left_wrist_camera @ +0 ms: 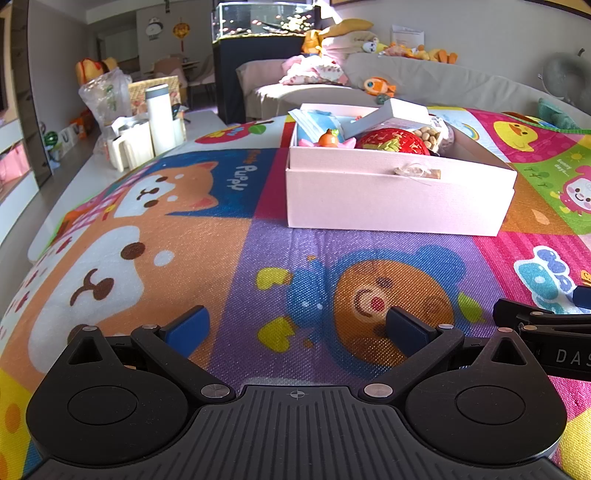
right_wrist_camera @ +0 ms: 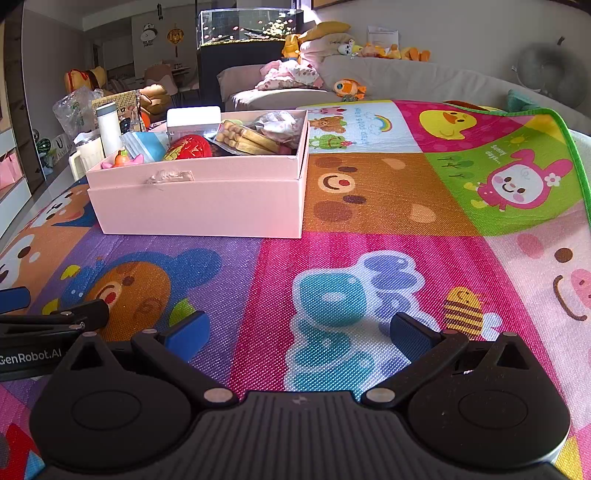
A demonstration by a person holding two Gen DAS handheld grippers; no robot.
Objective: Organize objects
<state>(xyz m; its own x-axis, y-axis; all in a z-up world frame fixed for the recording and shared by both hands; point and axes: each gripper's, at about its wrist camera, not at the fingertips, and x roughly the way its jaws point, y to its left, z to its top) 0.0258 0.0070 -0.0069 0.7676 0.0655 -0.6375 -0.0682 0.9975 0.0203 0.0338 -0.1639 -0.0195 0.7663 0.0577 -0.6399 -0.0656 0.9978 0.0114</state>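
right wrist view: pink box wall hides its contents' lower parts.

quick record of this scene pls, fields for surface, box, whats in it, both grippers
surface: cartoon play mat
box: pink box, open, on the mat, ahead of both grippers
contents: red ball, biscuits, small white box, orange toy, blue packet
left gripper: open, empty, low over the mat
right gripper: open, empty, low over the mat
background: sofa with plush toys, fish tank
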